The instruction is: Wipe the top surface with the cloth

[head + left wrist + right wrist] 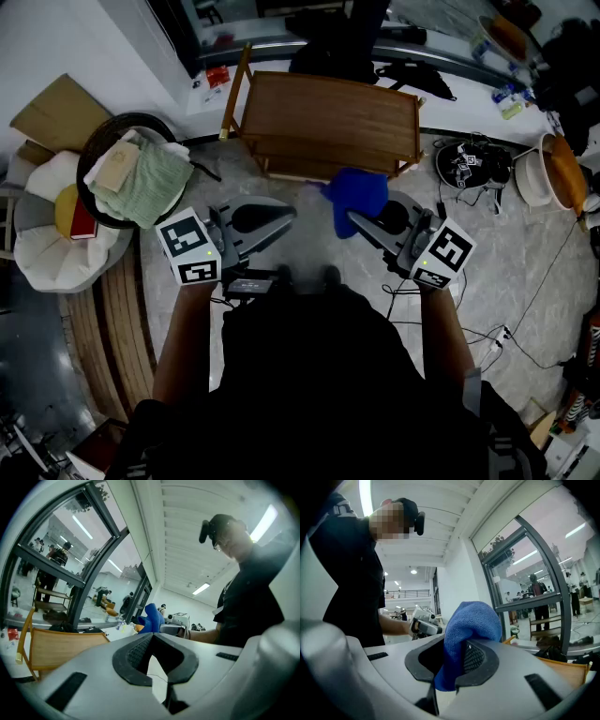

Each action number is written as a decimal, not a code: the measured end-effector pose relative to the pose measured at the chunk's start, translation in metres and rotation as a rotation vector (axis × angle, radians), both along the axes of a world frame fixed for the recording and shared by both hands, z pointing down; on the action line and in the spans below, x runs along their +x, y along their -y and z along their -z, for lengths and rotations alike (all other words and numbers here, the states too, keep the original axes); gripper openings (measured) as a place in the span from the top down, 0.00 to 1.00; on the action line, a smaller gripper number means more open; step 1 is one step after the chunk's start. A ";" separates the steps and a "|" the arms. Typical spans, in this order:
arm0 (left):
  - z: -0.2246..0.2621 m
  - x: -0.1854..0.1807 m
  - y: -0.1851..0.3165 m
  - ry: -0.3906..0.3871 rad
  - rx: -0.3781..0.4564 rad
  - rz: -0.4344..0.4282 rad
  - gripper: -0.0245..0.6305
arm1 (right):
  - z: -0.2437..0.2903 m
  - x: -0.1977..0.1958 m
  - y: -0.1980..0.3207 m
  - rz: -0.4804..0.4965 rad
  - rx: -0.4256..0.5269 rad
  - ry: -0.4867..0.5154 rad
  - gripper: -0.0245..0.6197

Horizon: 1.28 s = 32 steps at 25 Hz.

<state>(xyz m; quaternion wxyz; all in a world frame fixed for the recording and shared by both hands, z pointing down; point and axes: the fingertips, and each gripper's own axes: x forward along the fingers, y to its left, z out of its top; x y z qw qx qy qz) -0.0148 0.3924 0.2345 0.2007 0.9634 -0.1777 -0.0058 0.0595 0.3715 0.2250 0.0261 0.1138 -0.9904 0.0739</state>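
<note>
A low wooden table [328, 117] with a slatted top stands on the floor ahead of me; it also shows in the left gripper view [56, 648] and the right gripper view [562, 665]. My right gripper [356, 218] is shut on a blue cloth [358, 195], held in the air just short of the table's near edge. The cloth [471, 620] bulges up between the right gripper's [461, 644] jaws. My left gripper [284, 218] hovers beside it to the left, shut with nothing in it [153, 637], and its camera sees the blue cloth [151, 618] beyond.
A round dark basket [103, 141] with folded cloths stands at the left, beside white cushions [47, 234] and curved wooden planks [117, 319]. Cables [525, 309], a black device [469, 164] and a white bowl [530, 178] lie on the floor at the right.
</note>
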 end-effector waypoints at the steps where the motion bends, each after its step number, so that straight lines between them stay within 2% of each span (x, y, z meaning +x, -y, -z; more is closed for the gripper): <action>1: -0.001 0.000 0.000 0.002 -0.001 0.001 0.95 | -0.001 0.000 0.000 0.003 0.007 -0.005 0.86; 10: -0.003 -0.002 0.001 0.005 -0.003 0.014 0.95 | -0.001 0.005 0.011 -0.056 -0.002 0.011 0.86; 22: -0.001 0.005 0.006 0.005 -0.002 0.033 0.95 | -0.003 0.017 0.015 -0.061 -0.011 0.017 0.86; 32: -0.004 0.025 0.018 0.013 -0.013 0.051 0.95 | -0.007 0.045 0.028 -0.067 -0.016 0.024 0.86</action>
